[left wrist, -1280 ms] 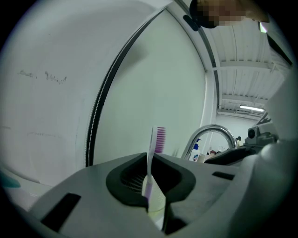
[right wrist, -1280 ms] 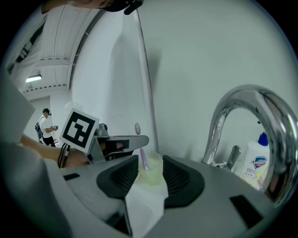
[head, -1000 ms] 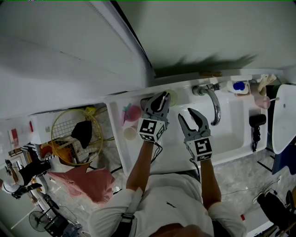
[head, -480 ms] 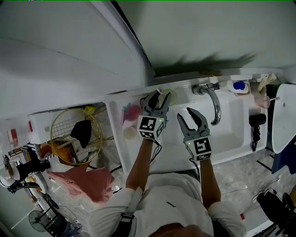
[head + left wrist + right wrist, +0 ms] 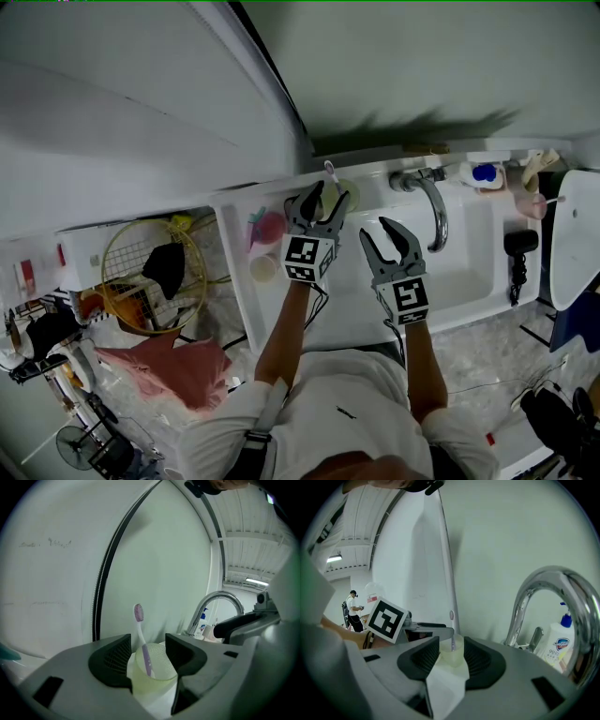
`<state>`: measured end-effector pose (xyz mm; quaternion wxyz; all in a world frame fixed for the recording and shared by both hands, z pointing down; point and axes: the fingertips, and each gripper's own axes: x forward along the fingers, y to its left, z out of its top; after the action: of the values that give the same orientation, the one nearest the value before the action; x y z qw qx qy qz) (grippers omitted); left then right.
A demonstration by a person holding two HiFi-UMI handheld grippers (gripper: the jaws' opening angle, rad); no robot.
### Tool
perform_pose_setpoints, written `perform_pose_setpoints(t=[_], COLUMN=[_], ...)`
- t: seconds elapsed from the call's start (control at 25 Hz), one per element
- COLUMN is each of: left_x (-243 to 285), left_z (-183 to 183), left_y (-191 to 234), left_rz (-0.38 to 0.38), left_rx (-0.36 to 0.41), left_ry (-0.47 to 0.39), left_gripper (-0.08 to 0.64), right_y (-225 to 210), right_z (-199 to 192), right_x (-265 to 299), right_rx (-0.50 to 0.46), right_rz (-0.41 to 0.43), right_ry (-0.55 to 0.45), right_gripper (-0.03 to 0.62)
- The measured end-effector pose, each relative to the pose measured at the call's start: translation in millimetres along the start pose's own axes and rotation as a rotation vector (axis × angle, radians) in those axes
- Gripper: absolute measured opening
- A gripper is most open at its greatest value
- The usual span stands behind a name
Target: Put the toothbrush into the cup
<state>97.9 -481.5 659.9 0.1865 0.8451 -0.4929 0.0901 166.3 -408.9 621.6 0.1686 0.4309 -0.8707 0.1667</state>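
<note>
A pale yellow-green cup stands on the sink's back ledge by the wall. The white and purple toothbrush leans inside it, bristles up. My left gripper is right in front of the cup with its jaws opening, and the pads touch neither the brush nor the cup. In the head view the left gripper reaches to the cup, and the toothbrush sticks up beside it. My right gripper hovers open over the basin, holding nothing. It faces the cup from farther back.
A chrome faucet curves over the white sink to the right of the grippers. A soap bottle stands behind it. A pink cup sits at the sink's left end. A yellow wire basket is farther left.
The left gripper's jaws went from shut to wide open by the cup. The toothbrush now stands free in the cup. The right gripper has not moved.
</note>
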Motion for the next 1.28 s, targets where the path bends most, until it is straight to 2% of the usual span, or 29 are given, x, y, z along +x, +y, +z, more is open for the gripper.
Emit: perform_pose_setpoints(t=[0.6, 0.88, 1.28], left_x=[-55, -98, -155], left_z=[41, 58, 58], left_y=[-15, -35, -56], left_rz=[0.032, -0.002, -0.069], left_rx=[0.104, 0.149, 0.173], left_ry=[-0.083, -0.115, -0.128], left_gripper=[0.210, 0.210, 0.210], right_y=[17, 36, 69], right_z=[17, 34, 39], right_x=[-26, -51, -86], right_rx=[-0.043, -0.065, -0.097], right_rz=[-0.023, -0.056, -0.119], right_ry=[-0.043, -0.088, -0.124], right_gripper=[0.175, 0.169, 0.167])
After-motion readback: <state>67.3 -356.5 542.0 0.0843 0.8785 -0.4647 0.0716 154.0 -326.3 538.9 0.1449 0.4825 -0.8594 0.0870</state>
